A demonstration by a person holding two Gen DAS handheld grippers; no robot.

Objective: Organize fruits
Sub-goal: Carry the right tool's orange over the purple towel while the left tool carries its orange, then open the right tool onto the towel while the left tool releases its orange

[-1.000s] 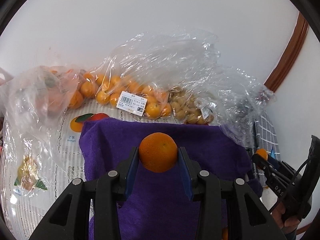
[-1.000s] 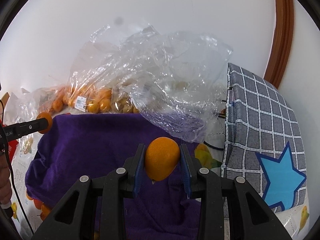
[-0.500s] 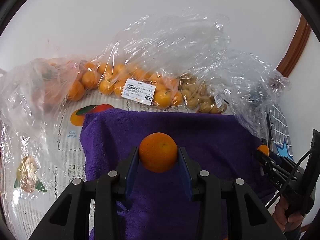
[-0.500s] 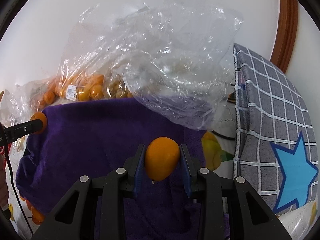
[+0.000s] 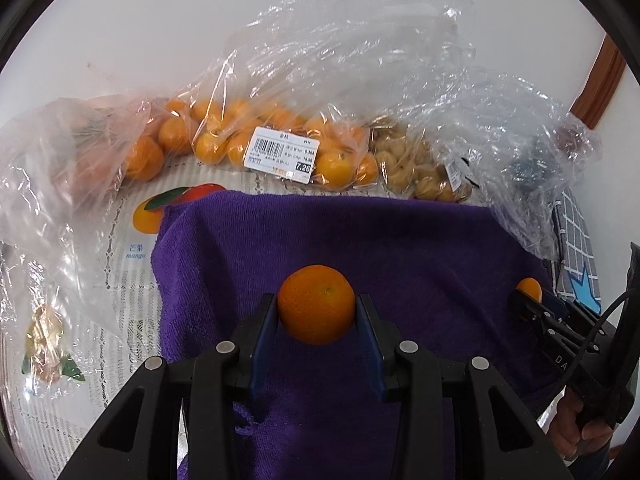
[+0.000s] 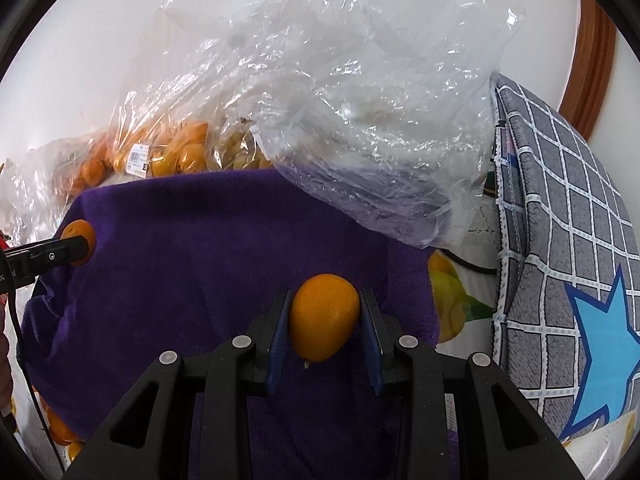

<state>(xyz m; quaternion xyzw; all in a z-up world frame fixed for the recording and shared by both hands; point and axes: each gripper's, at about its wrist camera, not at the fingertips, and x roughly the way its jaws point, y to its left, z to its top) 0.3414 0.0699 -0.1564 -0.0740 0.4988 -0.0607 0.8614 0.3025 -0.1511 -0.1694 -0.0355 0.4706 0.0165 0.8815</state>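
Observation:
My left gripper is shut on a round orange, held above a purple towel. My right gripper is shut on a smoother, egg-shaped yellow-orange fruit over the same purple towel. Each gripper shows in the other view: the right one at the right edge of the left wrist view, the left one at the left edge of the right wrist view. Behind the towel lie a labelled bag of small oranges and a bag of pale brown fruit.
A crumpled clear plastic bag overhangs the towel's far right corner. Another clear bag lies at the left on a fruit-printed tablecloth. A grey checked cushion with a blue star stands at the right. A white wall is behind.
Both grippers have sunk toward the purple towel with their fruit still held; the towel and bags look larger and nearer in both views.

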